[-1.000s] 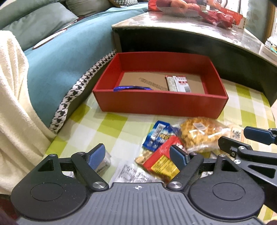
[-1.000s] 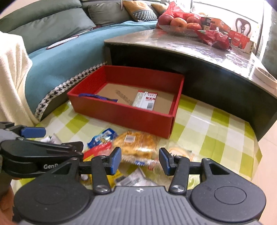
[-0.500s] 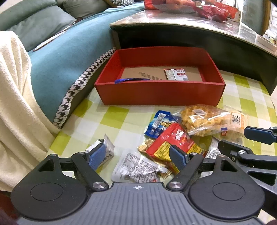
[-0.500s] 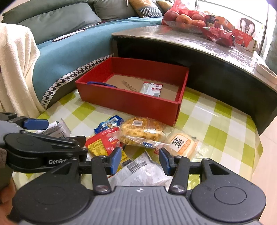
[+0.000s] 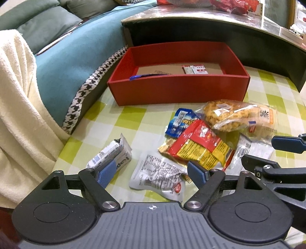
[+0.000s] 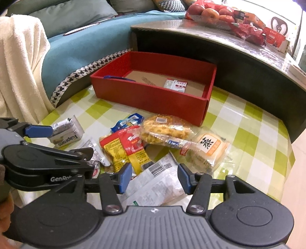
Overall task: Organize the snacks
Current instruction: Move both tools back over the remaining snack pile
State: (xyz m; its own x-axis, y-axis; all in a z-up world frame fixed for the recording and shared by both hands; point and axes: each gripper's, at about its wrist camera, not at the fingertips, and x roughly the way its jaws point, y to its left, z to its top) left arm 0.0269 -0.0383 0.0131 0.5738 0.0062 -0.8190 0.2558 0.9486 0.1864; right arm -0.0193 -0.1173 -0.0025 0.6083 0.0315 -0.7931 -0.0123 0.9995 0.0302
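A red box (image 5: 179,90) (image 6: 151,95) stands on the green checked cloth, holding a white-and-red packet (image 5: 195,69) (image 6: 176,84) and a blue wrapper (image 5: 141,76). In front of it lies a heap of snacks: a red-and-yellow packet (image 5: 200,145) (image 6: 126,149), a blue packet (image 5: 179,120), a clear bag of golden crisps (image 5: 227,115) (image 6: 164,130) and a wrapped bun (image 6: 208,149). My left gripper (image 5: 151,173) (image 6: 63,141) hangs open over a white wrapper (image 5: 158,174), beside a grey-white packet (image 5: 112,155) (image 6: 67,132). My right gripper (image 6: 155,178) (image 5: 275,153) is opening its jaws above a barcoded white wrapper (image 6: 158,178), not pressing it.
A teal sofa cushion (image 5: 72,57) and a cream blanket (image 5: 19,107) border the cloth on the left. Behind the box rises a dark low table (image 6: 239,63) carrying a fruit bowl (image 6: 210,13) and red packets. Bare checked cloth (image 6: 248,124) lies to the right.
Both grippers have drawn back and down over the snack heap, so the box looks farther off. The right gripper's jaws stand wider than before.
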